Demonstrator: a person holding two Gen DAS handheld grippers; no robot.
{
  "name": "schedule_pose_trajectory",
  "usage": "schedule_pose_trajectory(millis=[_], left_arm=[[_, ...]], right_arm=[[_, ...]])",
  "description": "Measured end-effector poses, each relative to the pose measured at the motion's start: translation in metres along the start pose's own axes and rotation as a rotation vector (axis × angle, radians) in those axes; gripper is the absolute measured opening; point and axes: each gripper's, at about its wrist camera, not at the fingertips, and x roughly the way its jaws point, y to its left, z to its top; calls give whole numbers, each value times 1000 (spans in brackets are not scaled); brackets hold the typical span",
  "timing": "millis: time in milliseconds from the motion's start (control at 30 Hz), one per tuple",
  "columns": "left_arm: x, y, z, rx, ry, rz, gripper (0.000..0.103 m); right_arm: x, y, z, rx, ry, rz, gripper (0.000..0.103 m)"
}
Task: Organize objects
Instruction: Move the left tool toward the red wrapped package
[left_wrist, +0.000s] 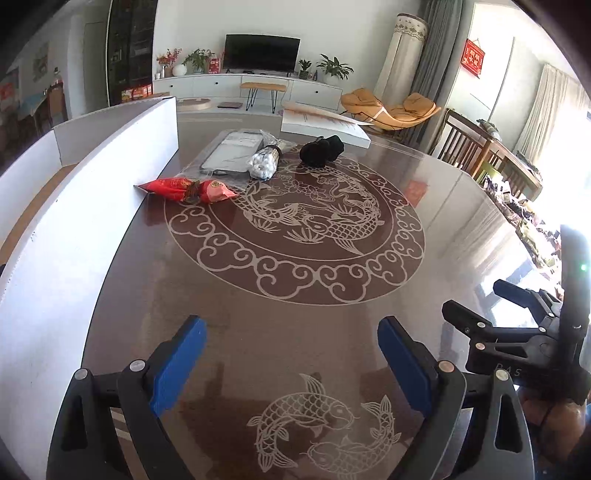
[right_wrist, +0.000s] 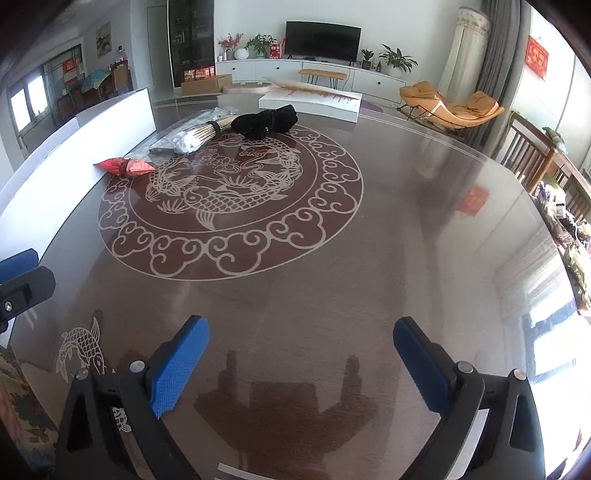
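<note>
Blue-padded left tongs (left_wrist: 291, 354) and right tongs (right_wrist: 301, 356) both wide open, empty, above counter (right_wrist: 369, 258); red packet (left_wrist: 188, 189) far off.

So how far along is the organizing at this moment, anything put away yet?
Nothing looks done. The red packet, the cotton swab bundle, the black cloth item and the clear bagged flat item all lie loose on the table beside the white box. Nothing is in hand: the left gripper and right gripper are both open and empty. Every item is left.
</note>
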Motion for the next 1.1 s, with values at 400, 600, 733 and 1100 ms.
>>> schedule_pose_trajectory(millis=[400, 600, 733, 1100], left_arm=[[61, 5, 6, 78, 67, -26, 95], [75, 0, 17, 98, 72, 10, 100], [86, -10, 20, 142, 87, 74, 103], [87, -8, 19, 137, 81, 73, 103]], right_arm=[[23, 11, 2, 191, -3, -101, 100], [48, 10, 2, 218, 38, -98, 100], [51, 6, 1, 243, 48, -84, 103], [49, 7, -2, 248, 39, -93, 103]])
